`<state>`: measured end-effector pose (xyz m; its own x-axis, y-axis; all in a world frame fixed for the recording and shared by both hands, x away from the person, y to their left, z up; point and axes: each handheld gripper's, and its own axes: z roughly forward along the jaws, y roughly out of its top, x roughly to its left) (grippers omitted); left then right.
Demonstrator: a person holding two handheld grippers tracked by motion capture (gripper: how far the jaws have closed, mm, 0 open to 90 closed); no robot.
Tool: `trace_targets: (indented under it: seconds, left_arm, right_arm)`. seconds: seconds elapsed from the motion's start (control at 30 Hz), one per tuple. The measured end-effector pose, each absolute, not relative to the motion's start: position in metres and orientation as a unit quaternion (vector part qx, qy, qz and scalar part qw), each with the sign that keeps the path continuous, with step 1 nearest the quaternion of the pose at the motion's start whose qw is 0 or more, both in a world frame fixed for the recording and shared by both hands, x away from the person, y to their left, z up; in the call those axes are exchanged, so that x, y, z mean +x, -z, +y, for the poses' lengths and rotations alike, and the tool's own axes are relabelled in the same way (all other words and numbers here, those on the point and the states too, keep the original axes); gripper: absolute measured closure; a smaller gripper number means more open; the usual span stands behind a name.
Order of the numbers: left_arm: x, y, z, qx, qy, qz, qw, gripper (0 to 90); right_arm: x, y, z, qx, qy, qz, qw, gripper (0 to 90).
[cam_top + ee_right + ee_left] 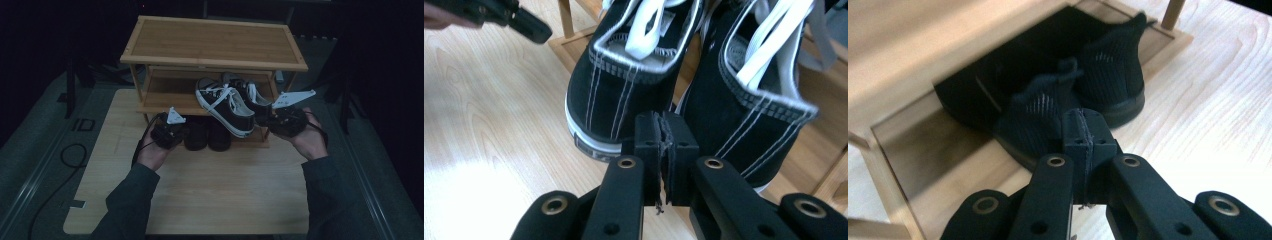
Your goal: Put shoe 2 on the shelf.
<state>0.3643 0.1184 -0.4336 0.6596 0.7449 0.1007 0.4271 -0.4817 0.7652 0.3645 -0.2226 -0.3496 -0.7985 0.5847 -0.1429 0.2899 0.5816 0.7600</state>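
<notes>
The pair of black-and-white sneakers was seen on the middle shelf of the bamboo shoe rack, heels overhanging the near edge and toes pointing away and to the left, so that the long axis ran from near right to far left. The right gripper lay just beside the heels, on their right, and was much the nearer tool; in the right gripper view its jaws stood pressed together with nothing between them, just short of the heel of the right-hand sneaker. The left gripper, likewise closed and empty, was held near the pair of black knit shoes on the bottom shelf, heels towards it. A short reach to the far left was judged sufficient for the right gripper.
</notes>
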Motion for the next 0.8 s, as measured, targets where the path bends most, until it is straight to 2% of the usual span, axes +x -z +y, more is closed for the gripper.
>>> trace_targets:
  seconds: [0.4,0.8]
  left_arm:
    - [0.377,0.398,0.1,0.829,-0.248,0.339,0.37,90.0]
    - [0.4,0.39,0.085,0.826,-0.257,0.343,0.367,90.0]
  right_arm:
    - [0.363,0.378,-0.228,0.256,-0.373,0.876,0.17,84.3]
    - [0.361,0.397,-0.231,0.255,-0.367,0.881,0.153,83.0]
